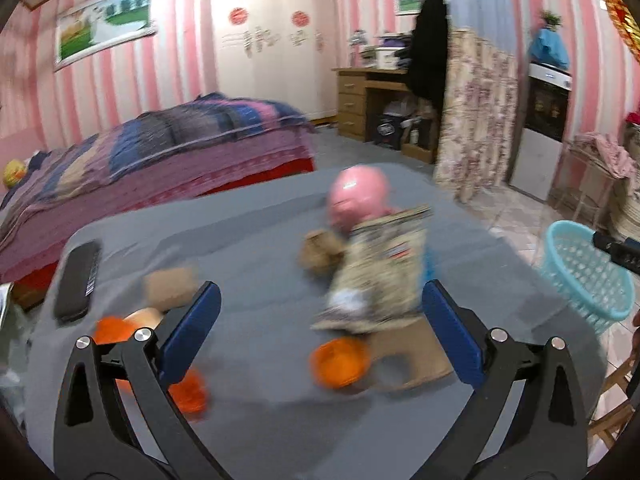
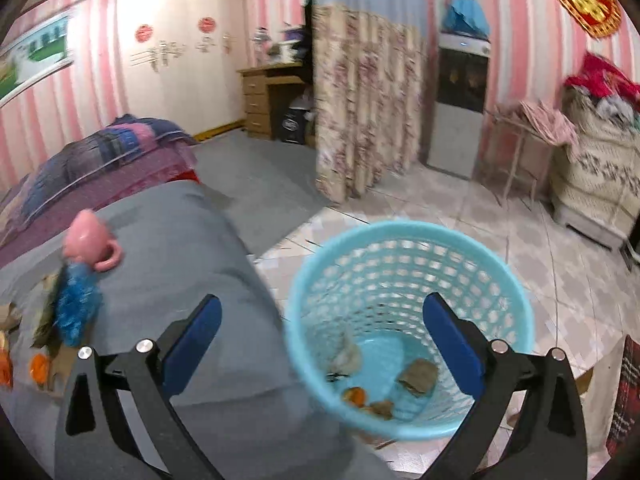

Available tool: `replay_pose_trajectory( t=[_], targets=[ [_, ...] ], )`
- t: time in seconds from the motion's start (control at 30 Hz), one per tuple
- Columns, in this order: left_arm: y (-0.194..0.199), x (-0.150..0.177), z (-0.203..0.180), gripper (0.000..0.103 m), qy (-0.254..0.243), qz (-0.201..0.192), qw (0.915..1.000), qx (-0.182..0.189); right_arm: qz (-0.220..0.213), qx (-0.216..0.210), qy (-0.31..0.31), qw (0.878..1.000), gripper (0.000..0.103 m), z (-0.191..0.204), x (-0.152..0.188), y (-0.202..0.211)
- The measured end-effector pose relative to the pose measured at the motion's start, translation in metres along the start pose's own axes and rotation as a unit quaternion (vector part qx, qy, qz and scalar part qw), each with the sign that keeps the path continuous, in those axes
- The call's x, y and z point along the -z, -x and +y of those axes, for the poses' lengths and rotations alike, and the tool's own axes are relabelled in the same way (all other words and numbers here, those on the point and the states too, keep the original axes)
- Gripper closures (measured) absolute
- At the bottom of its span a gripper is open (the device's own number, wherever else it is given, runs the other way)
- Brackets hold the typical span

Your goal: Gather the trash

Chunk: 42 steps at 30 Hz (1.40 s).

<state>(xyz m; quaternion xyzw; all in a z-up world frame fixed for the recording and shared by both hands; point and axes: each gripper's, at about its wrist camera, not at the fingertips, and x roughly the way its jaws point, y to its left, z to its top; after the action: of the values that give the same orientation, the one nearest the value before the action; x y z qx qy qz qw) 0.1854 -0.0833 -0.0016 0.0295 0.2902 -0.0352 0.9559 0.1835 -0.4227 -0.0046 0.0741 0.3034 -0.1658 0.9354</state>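
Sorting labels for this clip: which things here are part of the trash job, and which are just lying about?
Job: basket, snack bag, orange peels, cardboard scraps.
Lying about: pink mug, remote, bed.

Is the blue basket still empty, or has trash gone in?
Not empty. The blue basket holds a few scraps at its bottom: an orange peel, a brown piece and a pale wad. Mostly unfilled.

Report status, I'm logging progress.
Left gripper open over table litter. Right gripper open, empty, above blue basket. Snack wrapper and orange peels remain. Nothing blocking.
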Motion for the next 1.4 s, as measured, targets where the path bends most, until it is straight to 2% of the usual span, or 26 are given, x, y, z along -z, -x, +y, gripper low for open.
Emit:
replay_pose_trajectory(
  t=[0.23,0.37,0.53,0.6,0.67,0.7,0.77,0.83,0.93,1.07,1.4],
  targets=[
    [0.01,0.033,0.092,0.006,0.039,0.025,0.997,-0.062,-0.009,-0.054,0.041,0.998,0.005,0.075,0.017,0.026],
    [0.015,0.05,0.13,0.006,0.055,0.028,0.9949,-0.08,0.01,-0.096,0.065,0.993,0.005,0.12,0.036,0.032],
    [0.013,0.064,0.163,0.006,0.068,0.042,0.9925,-0.093,0.027,-0.115,0.105,0.987,0.005,0.168,0.056,0.037],
    [0.015,0.068,0.172,0.006,0.06,0.039,0.9919,-0.105,0.03,-0.139,0.112,0.983,0.005,0.183,0.062,0.04],
    [0.018,0.071,0.179,0.006,0.053,0.035,0.9912,-0.116,0.027,-0.185,0.112,0.976,0.005,0.198,0.068,0.044],
    [0.019,0.073,0.183,0.006,0.054,0.035,0.991,-0.118,0.03,-0.192,0.118,0.974,0.005,0.205,0.072,0.045],
    [0.019,0.077,0.192,0.006,0.061,0.038,0.9901,-0.121,0.037,-0.206,0.146,0.967,0.009,0.225,0.08,0.046],
    [0.017,0.08,0.2,0.006,0.071,0.042,0.9892,-0.121,0.052,-0.224,0.163,0.959,0.03,0.243,0.089,0.043],
    [0.015,0.084,0.212,0.006,0.091,0.045,0.9877,-0.119,0.085,-0.247,0.172,0.95,0.052,0.258,0.098,0.035],
    [0.015,0.087,0.221,0.006,0.108,0.044,0.9872,-0.108,0.094,-0.233,0.187,0.95,0.055,0.267,0.107,0.028],
    [0.003,0.082,0.212,0.006,0.102,0.06,0.9888,-0.091,0.097,-0.216,0.195,0.952,0.057,0.281,0.103,0.013]
  ],
)
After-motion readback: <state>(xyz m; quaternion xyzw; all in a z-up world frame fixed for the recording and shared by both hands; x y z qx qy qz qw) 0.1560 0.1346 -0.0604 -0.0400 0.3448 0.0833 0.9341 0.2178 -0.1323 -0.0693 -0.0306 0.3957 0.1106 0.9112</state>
